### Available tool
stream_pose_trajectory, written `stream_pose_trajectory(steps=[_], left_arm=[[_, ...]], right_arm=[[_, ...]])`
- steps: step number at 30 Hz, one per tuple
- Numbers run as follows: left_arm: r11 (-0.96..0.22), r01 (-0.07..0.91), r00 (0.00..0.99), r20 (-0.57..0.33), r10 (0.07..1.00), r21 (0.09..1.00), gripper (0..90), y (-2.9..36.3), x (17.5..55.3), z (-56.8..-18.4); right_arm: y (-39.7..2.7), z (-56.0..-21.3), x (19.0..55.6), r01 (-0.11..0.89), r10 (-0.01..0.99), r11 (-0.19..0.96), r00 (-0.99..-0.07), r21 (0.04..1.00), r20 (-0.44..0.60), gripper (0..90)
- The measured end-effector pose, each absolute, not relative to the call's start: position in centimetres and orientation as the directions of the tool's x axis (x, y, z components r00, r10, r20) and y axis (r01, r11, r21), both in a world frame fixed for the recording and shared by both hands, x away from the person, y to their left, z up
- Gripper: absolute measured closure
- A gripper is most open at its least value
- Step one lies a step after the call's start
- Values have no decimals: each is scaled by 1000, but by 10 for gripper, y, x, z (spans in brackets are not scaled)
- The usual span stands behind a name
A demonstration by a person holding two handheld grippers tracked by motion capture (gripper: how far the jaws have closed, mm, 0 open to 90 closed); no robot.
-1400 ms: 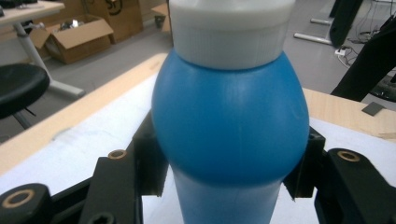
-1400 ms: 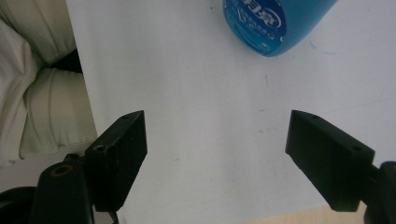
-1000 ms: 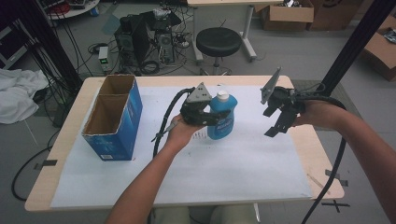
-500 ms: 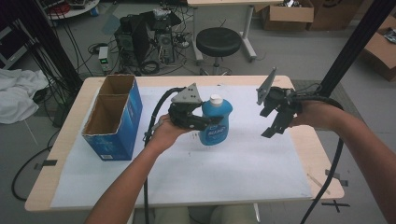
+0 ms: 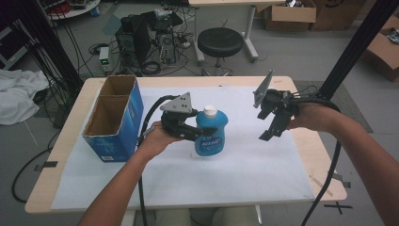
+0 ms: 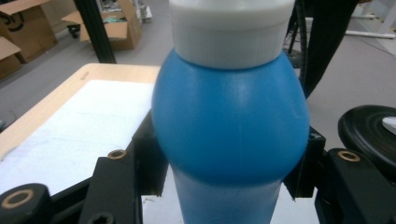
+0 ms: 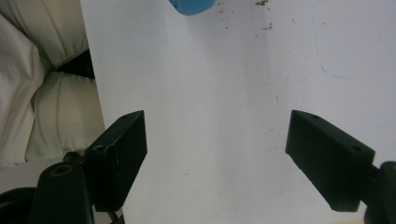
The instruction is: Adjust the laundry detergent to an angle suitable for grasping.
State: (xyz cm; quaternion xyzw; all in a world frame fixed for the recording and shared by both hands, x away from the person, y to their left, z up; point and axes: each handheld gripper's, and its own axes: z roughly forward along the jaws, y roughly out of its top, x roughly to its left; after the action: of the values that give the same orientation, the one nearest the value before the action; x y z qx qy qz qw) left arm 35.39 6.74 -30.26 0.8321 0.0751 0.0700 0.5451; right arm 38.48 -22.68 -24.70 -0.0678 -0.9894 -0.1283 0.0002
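Bottle: we held the blue bottle (image 5: 211, 134) upright, clear of the white-covered surface (image 5: 244, 174), its white cap (image 5: 210, 111) on top.
Left gripper: our left gripper (image 5: 188, 132) stayed clamped on the bottle's waist.
Change: within a second we had carried the bottle leftward, nearer the blue cardboard box (image 5: 114, 117).
Meaning: we judged the box's open compartments the likely destination.
Right gripper: our right gripper (image 5: 272, 126) hovered apart, jaws spread and empty.
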Motion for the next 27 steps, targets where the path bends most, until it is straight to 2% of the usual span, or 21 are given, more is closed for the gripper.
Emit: stream_pose_trajectory(steps=[13,27], left_arm=[[-444,13,987,60,149,896,451,69,349,-324],[-465,25,988,48,145,885,451,70,349,-347]], right_arm=[[-223,-252,385,142,139,960,-990,242,28,204],[-219,-257,387,149,144,962,-989,231,39,203]])
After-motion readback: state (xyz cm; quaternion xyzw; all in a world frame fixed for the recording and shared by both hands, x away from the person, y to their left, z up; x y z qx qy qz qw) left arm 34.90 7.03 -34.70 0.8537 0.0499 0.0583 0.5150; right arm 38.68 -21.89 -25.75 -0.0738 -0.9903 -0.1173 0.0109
